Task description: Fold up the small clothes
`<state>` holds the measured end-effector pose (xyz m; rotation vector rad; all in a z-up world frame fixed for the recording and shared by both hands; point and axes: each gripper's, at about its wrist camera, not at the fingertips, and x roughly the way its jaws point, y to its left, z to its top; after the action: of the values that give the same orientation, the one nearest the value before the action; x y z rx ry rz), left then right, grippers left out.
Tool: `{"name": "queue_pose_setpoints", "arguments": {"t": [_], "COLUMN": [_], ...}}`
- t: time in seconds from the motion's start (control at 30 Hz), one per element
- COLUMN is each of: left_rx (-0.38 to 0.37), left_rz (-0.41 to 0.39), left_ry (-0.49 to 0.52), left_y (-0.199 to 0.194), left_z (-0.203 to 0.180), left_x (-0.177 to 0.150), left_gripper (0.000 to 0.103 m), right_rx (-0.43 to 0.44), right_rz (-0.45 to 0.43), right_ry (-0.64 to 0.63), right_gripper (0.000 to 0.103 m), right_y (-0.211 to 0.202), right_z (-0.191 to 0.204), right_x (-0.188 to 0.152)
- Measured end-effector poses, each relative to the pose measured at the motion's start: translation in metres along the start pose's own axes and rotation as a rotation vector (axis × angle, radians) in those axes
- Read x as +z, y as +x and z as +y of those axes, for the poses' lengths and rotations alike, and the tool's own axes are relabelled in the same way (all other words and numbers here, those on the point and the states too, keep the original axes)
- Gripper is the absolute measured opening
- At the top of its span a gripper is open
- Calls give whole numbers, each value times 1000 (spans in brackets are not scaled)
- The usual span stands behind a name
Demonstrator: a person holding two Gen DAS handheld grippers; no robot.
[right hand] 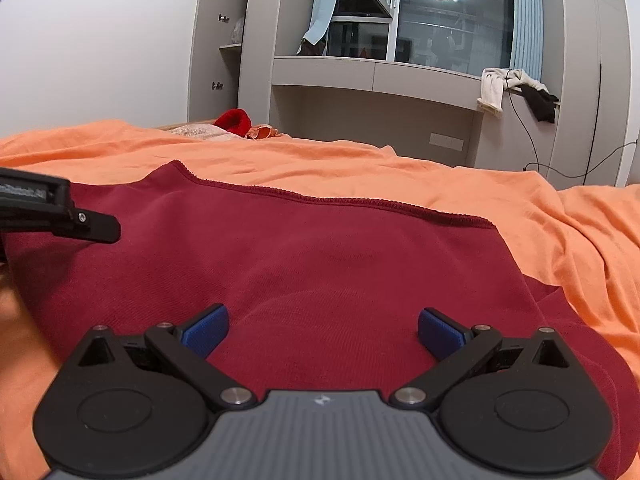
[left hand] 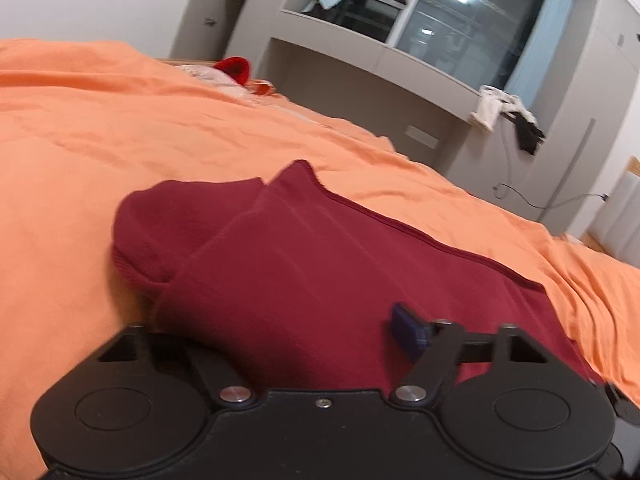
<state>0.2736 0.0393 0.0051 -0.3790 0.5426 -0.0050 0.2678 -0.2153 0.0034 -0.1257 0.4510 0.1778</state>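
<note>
Dark red garment (right hand: 320,264) spread on an orange-covered bed (right hand: 500,184) in a bedroom at night.

Grey built-in cabinets and a dark window (right hand: 452,20) with pale blue curtains stand past the bed's far edge; a bright red item (right hand: 234,120) lies at its far left corner. The garment lies flat mid-bed, ribbed hem toward the window, a sleeve (left hand: 168,232) folded at its left. The right claw (right hand: 323,330) is released, over the cloth. The left claw (left hand: 280,336) has cloth bunched between its fingers; grip unclear, one pad hidden.

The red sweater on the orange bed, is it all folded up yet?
Partly folded. On the dark red sweater one sleeve is tucked under at the side, but the body still lies spread across the orange bedspread.
</note>
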Motion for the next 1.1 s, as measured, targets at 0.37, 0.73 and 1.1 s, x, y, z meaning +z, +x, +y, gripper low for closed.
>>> {"name": "queue_pose_setpoints", "arguments": {"t": [0.37,0.73,1.1], "left_rx": [-3,-120,-296], "left_rz": [-66,-171,-95], "left_ry": [164,440,814], "left_y": [-10,-31,-34], "left_z": [-43,-174,-265], "left_x": [30,38,-77], "left_gripper": [20,17,18], "right_rx": [83,-48,-259], "right_rz": [-1,-120,-92], "right_ry": [109,420,752], "right_gripper": [103,103,103], "right_y": [-46,-106,-111], "right_z": [-54,-167,-274], "right_x": [5,-7,-35]}}
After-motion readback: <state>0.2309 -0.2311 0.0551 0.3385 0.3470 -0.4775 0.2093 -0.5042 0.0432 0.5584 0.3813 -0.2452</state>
